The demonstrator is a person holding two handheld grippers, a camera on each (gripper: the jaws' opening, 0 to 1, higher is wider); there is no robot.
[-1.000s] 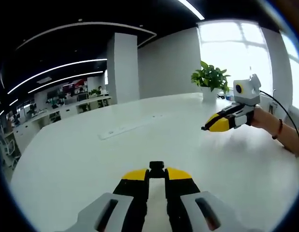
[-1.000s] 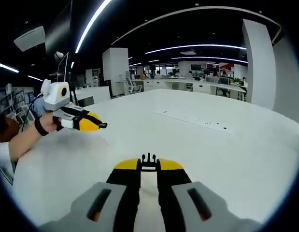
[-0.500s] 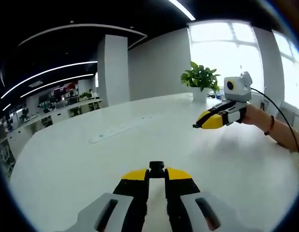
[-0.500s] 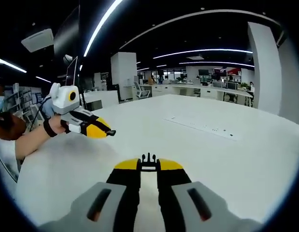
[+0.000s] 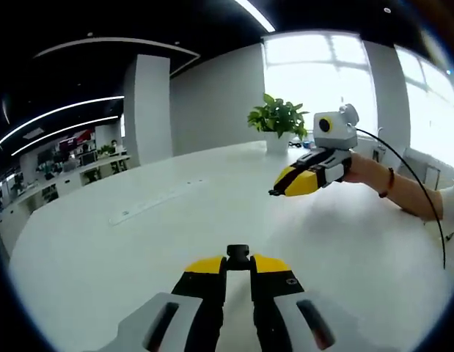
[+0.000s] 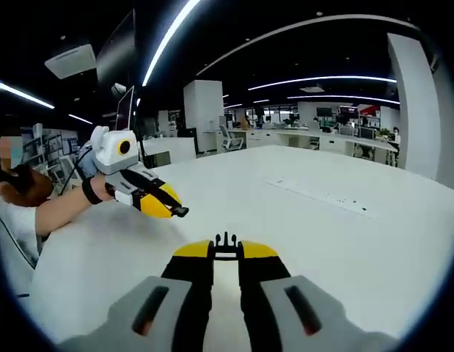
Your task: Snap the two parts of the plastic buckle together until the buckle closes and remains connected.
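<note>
In the left gripper view, the left gripper [image 5: 238,261] is rising from the bottom edge with its yellow-tipped fingers [image 5: 206,265] closed on a small black buckle part [image 5: 238,254], which is protruding just past the tips above the white tabletop [image 5: 124,257]. A long flat strip [image 5: 155,202] is lying on the tabletop farther back, and a potted plant [image 5: 276,121] is standing near the bright window [image 5: 318,81]. To the right of it, the right gripper [image 5: 274,192] is hovering above the tabletop, held by a hand [image 5: 362,167], with its tips pointing left and a dark piece showing at them. In the right gripper view, the left gripper [image 6: 184,212] is appearing at the left, held by a hand [image 6: 87,165], its tips together with a dark piece at them. At the centre bottom, the right gripper [image 6: 225,251] is showing its fingers [image 6: 193,250] clamped on the pronged buckle part [image 6: 225,245], whose prongs are pointing away from the camera. The two buckle parts are being held well apart, one in each gripper, above the tabletop [image 6: 344,242], where the strip [image 6: 320,197] is lying at the right.
</note>
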